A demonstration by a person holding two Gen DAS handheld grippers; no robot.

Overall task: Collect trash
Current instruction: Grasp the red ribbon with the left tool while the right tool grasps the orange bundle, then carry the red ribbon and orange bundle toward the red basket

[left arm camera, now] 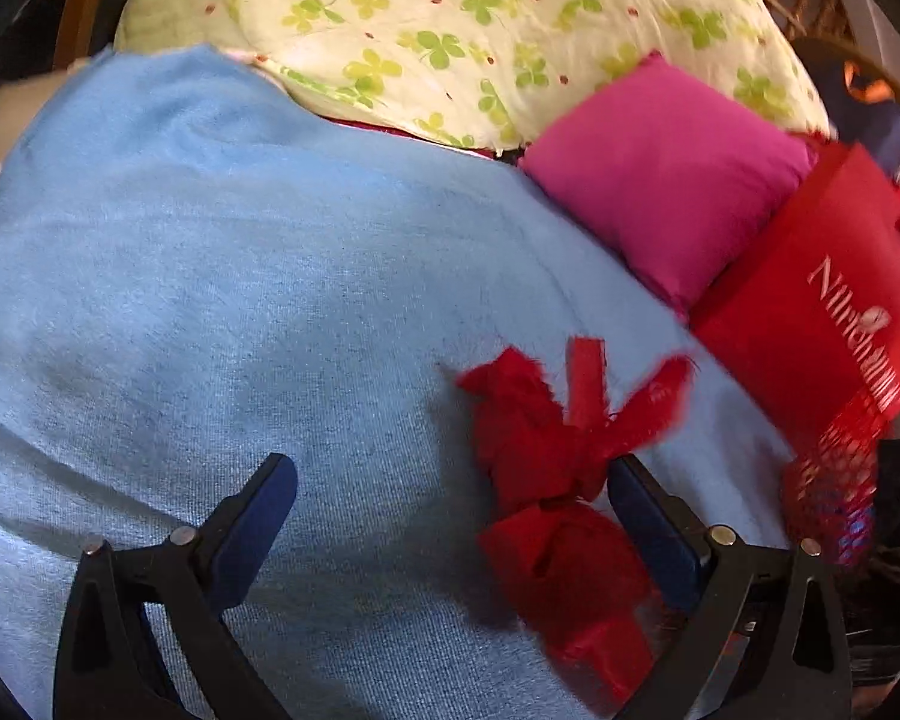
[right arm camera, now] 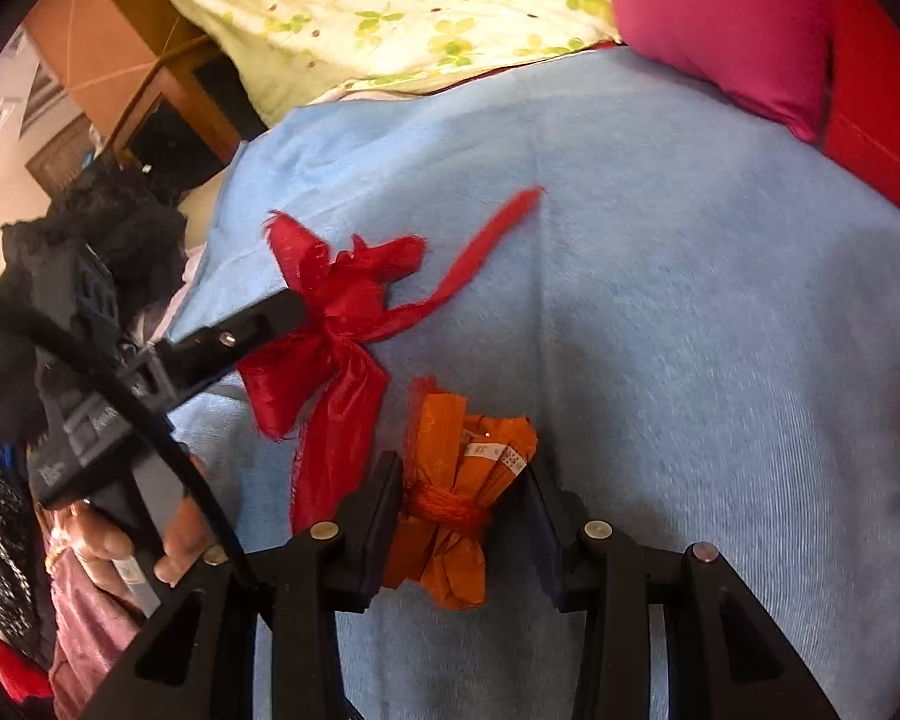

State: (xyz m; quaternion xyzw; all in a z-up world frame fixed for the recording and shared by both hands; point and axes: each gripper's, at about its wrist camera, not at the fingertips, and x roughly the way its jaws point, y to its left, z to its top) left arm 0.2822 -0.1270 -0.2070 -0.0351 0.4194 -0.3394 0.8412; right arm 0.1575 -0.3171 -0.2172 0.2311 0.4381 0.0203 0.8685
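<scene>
While the left gripper (left arm camera: 453, 483) gapes beside a red rag (left arm camera: 561, 480), right gripper (right arm camera: 465, 480) jaws clamp an orange wad (right arm camera: 456, 498) (string-tied).

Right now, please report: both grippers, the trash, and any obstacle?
Right gripper shut on orange bundle. Left gripper open around red cloth scrap, not gripping. Both lie on blue blanket. No obstacle seen.

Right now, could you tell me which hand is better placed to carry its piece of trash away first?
Right: its fingers already clamp the tied orange paper bundle; the left gripper stands open around the red ribbon-tied cloth bundle.
</scene>
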